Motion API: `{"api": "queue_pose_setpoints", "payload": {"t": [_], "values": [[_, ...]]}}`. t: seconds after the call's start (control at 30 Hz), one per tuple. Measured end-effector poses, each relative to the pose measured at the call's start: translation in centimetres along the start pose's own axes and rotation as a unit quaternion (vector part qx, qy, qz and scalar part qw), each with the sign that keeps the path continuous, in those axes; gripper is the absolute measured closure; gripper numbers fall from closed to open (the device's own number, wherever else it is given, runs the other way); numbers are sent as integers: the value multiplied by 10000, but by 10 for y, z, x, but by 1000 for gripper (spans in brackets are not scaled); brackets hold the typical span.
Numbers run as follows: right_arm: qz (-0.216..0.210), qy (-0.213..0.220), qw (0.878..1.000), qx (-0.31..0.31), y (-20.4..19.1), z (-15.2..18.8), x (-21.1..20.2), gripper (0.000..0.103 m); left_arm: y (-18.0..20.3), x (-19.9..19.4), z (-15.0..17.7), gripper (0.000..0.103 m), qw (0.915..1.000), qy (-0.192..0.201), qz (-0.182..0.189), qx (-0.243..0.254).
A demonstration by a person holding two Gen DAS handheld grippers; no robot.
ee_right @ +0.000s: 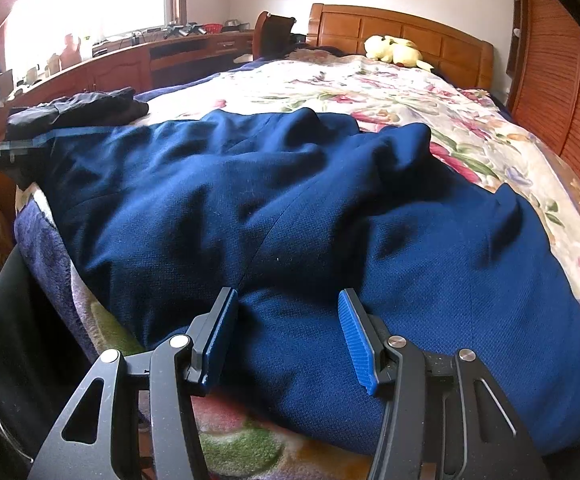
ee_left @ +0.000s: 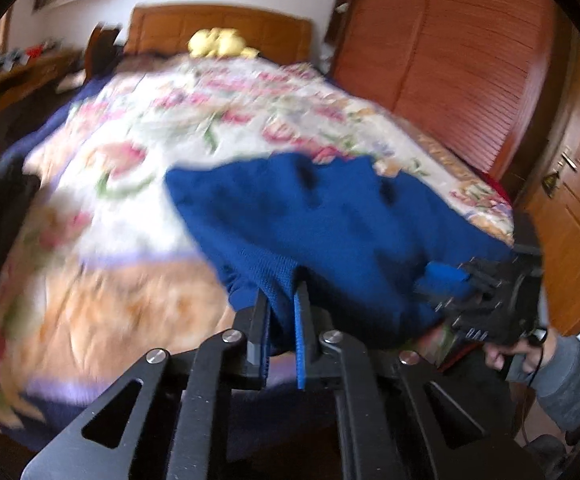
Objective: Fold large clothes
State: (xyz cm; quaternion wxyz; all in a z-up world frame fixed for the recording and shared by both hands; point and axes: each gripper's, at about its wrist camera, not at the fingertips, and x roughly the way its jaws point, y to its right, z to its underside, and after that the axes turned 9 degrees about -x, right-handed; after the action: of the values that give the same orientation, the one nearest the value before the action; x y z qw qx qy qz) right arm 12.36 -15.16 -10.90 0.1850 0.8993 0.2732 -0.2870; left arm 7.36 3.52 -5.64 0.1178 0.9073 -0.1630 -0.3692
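Note:
A large dark blue knit garment [ee_right: 290,208] lies rumpled across the near part of a bed with a floral cover [ee_right: 390,88]. My left gripper [ee_left: 283,312] is shut on the garment's near edge [ee_left: 310,220] and the cloth hangs between its pads. My right gripper [ee_right: 287,336] is open, its blue pads resting on either side of a stretch of the garment near the bed's front edge. The right gripper also shows in the left wrist view [ee_left: 486,292], at the garment's right side, held by a hand in a grey sleeve.
A dark folded garment [ee_right: 85,110] lies on the bed's left side. A yellow plush toy [ee_right: 396,52] sits by the wooden headboard [ee_right: 402,30]. A wooden desk [ee_right: 129,60] runs along the left wall. A louvred wardrobe [ee_left: 450,60] and door [ee_left: 570,208] stand on the right.

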Motion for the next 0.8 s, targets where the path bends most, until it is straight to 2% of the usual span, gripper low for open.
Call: {"api": "queue_pose_setpoints", "payload": {"t": [0.1,0.2,0.37,0.43,0.5,0.63,0.7,0.8], "values": [[-40,49,10000,26,1,1,-3,49,39,1,-25,95,9988,133,230,414],[-131,65,9997,201,10,2,-15,49,91,13,-50,96,9939,158,539,951],[475,156,9978,440,44,21,-60,49,171,44,-73,97,9824,6,1137,1483],[909,94,9946,500,61,36,-79,49,211,60,-79,97,9751,-108,1414,1707],[1243,38,9901,656,81,55,-99,49,251,74,-77,97,9658,-226,1637,2001],[1653,-65,9804,1075,114,91,-135,49,308,98,-59,97,9468,-570,2050,2414],[1824,-101,9749,1273,127,107,-150,49,320,110,-48,97,9443,-753,2064,2449],[1895,-172,9699,1519,139,121,-161,49,324,122,-40,97,9477,-1028,1909,2341]]}}
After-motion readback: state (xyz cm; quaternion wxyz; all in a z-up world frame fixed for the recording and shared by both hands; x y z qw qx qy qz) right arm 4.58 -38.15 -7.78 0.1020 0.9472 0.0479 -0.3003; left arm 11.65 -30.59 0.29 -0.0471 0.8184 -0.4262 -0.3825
